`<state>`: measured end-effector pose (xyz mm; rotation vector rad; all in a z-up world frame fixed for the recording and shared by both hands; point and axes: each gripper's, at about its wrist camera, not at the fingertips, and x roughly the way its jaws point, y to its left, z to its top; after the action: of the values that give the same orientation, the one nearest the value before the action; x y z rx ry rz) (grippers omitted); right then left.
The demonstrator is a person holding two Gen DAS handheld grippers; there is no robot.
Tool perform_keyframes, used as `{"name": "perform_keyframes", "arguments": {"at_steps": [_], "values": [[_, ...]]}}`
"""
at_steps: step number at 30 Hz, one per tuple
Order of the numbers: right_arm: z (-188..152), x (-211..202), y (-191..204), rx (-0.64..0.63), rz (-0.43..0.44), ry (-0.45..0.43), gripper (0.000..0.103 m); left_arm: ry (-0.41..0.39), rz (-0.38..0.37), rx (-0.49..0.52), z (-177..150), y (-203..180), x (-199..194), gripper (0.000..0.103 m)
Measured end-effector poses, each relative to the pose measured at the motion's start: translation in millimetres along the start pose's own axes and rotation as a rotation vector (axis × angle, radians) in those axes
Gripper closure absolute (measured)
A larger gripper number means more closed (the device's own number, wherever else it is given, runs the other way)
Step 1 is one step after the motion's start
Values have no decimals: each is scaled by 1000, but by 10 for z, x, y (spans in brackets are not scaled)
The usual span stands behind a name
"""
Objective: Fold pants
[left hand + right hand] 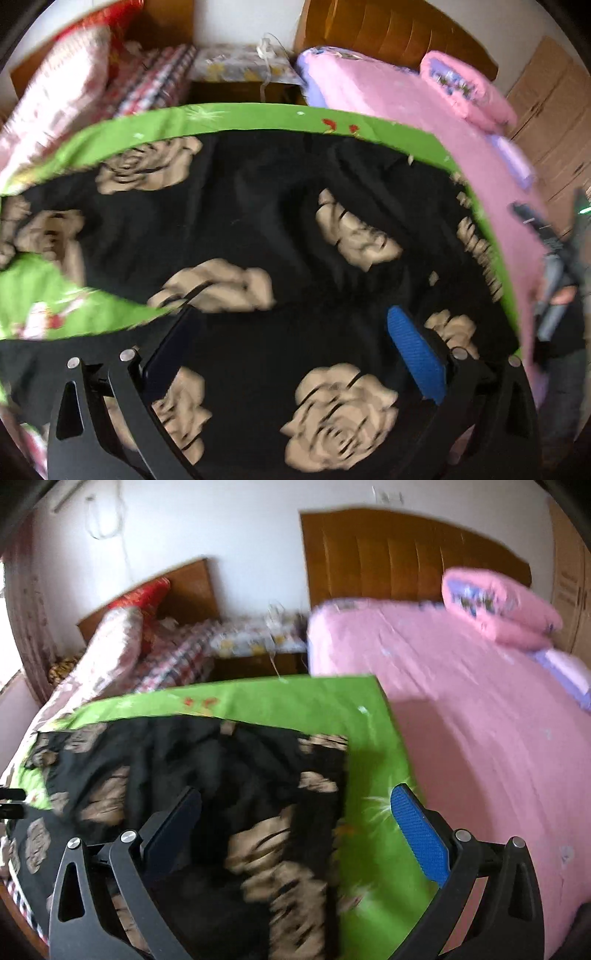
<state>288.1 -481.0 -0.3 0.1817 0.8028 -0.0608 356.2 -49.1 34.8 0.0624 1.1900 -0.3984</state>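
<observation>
Black pants [258, 229] with tan roses are spread over a green sheet [258, 116], pink bed [480, 709] just beside; left gripper [291, 350] hangs over the fabric, fingers wide apart, nothing between them. Right gripper [295, 830] is spread wide too, over the pants' edge [332, 775] where it meets green; both views are pretty blurry.

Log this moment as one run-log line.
left gripper: open over pants | right gripper: open | pants: on green cloth
</observation>
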Motion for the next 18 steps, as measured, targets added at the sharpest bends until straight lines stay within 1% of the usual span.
{"name": "perform_keyframes", "arguments": {"at_steps": [2,3,4,5,7,8,12,14,15,17,18], "values": [[89,256,-65,-10,16,34,4,-28,-1,-52,121,92,103,2],[140,348,-54,-21,26,42,4,-36,-3,-102,255,175,214,2],[202,479,-21,-43,54,58,4,-24,-24,-136,325,213,302,2],[260,611,42,-77,84,84,4,3,-49,-170,412,275,416,2],[350,815,204,-166,97,119,4,59,-86,-251,617,410,666,2],[399,919,322,-223,113,136,4,67,-86,-293,710,469,765,2],[561,1253,748,-385,176,182,4,73,-93,-391,1021,580,1044,2],[655,1420,857,-410,208,209,4,71,-89,-438,1132,606,1140,2],[701,1523,916,-413,229,226,7,70,-90,-463,1181,622,1199,6],[758,1666,992,-418,255,262,13,81,-89,-475,1203,572,1251,10],[765,1734,1037,-425,264,287,22,85,-87,-474,1237,562,1274,13]]}}
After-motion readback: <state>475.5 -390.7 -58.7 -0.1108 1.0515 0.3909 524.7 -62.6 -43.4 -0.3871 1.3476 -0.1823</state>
